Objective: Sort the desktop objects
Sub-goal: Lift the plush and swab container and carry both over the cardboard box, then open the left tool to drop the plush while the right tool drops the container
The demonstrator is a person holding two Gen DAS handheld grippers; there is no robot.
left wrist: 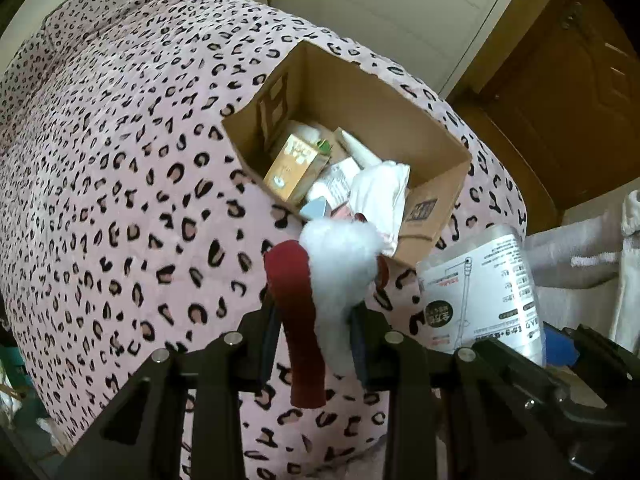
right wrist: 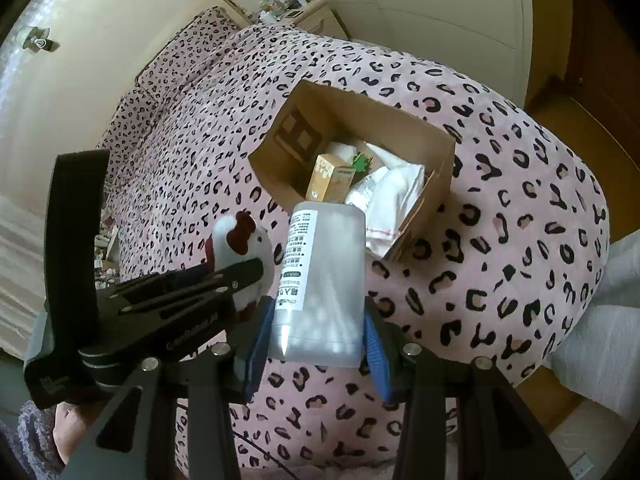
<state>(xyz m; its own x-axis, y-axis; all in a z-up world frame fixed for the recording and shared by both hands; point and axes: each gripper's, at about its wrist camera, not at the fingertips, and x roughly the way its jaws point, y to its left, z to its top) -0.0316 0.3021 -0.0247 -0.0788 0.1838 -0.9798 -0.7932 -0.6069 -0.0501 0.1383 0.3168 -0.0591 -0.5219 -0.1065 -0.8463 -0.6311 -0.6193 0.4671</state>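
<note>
Left wrist view: we are pinching a small plush toy [left wrist: 340, 264], white fluff with red parts, between the nearly closed fingers [left wrist: 276, 336] of our left gripper [left wrist: 316, 340], holding it above the leopard-print bed [left wrist: 120, 200] just short of the cardboard box [left wrist: 400, 128]. The box is sitting open on the bed and is holding a tan carton [left wrist: 294, 168] leaning against its left wall, a green bit behind the carton, a white bag [left wrist: 380, 192] at the near end, and printed packets between them. Right wrist view: our right gripper [right wrist: 318, 344] is clamping a clear plastic pack [right wrist: 320, 280] with a white printed label between its blue fingers [right wrist: 376, 348], spread wide around it. The pack is hanging near the box's near edge, with the toy just to its left.
</note>
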